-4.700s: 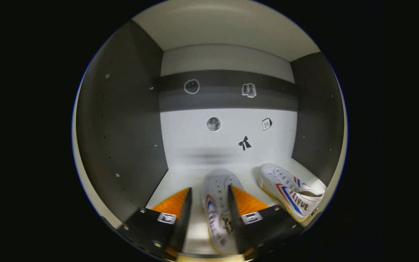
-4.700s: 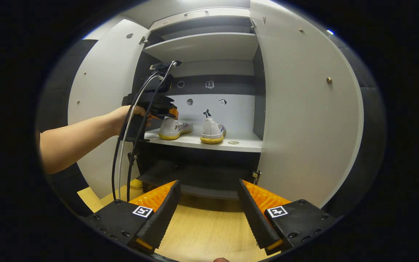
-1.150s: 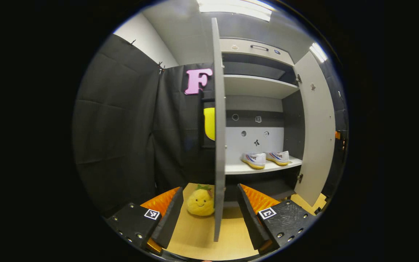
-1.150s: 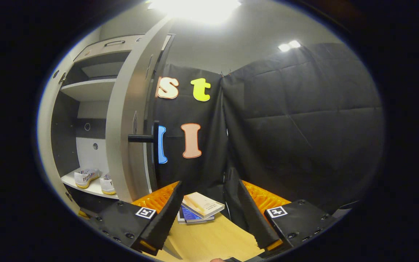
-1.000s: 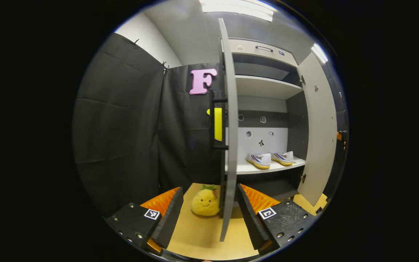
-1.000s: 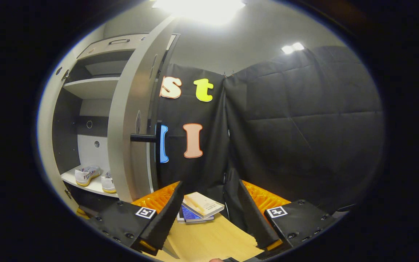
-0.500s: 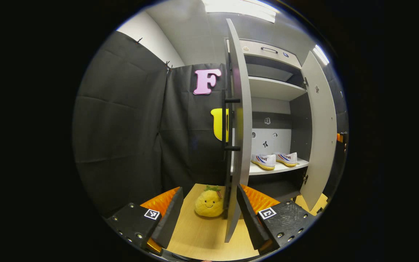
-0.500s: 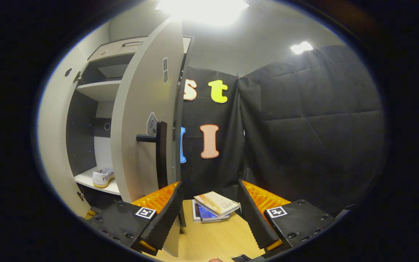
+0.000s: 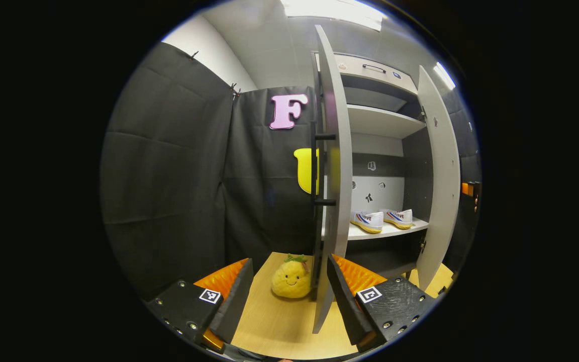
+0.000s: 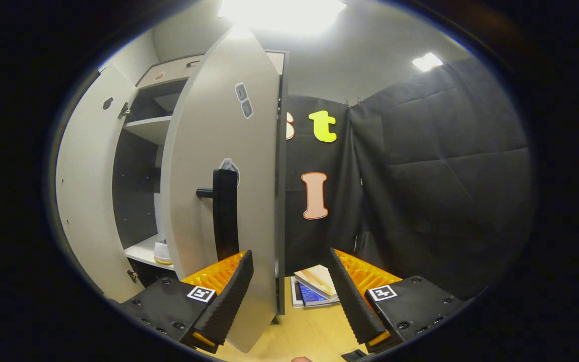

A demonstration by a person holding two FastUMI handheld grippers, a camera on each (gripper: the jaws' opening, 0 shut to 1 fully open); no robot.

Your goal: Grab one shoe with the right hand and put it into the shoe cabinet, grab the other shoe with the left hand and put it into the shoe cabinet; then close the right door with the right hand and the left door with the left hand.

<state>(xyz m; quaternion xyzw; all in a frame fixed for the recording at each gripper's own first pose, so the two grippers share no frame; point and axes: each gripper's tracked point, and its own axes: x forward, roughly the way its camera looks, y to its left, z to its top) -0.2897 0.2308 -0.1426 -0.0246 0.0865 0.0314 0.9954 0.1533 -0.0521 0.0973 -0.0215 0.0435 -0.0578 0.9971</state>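
Both shoes sit side by side on the middle shelf [image 9: 370, 234] of the shoe cabinet [image 9: 380, 108]: the nearer shoe [image 9: 368, 221] and the farther shoe [image 9: 398, 217], white canvas with yellow soles and striped sides. What remains is the 2 doors.

The right tongs [image 10: 289, 291] are released, jaws spread and grasping nothing, just beside the right door [image 10: 219, 201], a flat pale panel with a dark bar handle [image 10: 224, 213]. The left tongs [image 9: 284, 296] are likewise released, with the left door [image 9: 332, 176] seen nearly edge-on between the jaws.

Risks, as I judge them: a push near the hinge side would move the smooth board poorly; a jaw could slip off the thin edge. The plush lemon toy [image 9: 291, 279] on the wooden floor [image 9: 269, 322] lies near the left door's foot; the stacked books [image 10: 314, 286] lie near the right door's.
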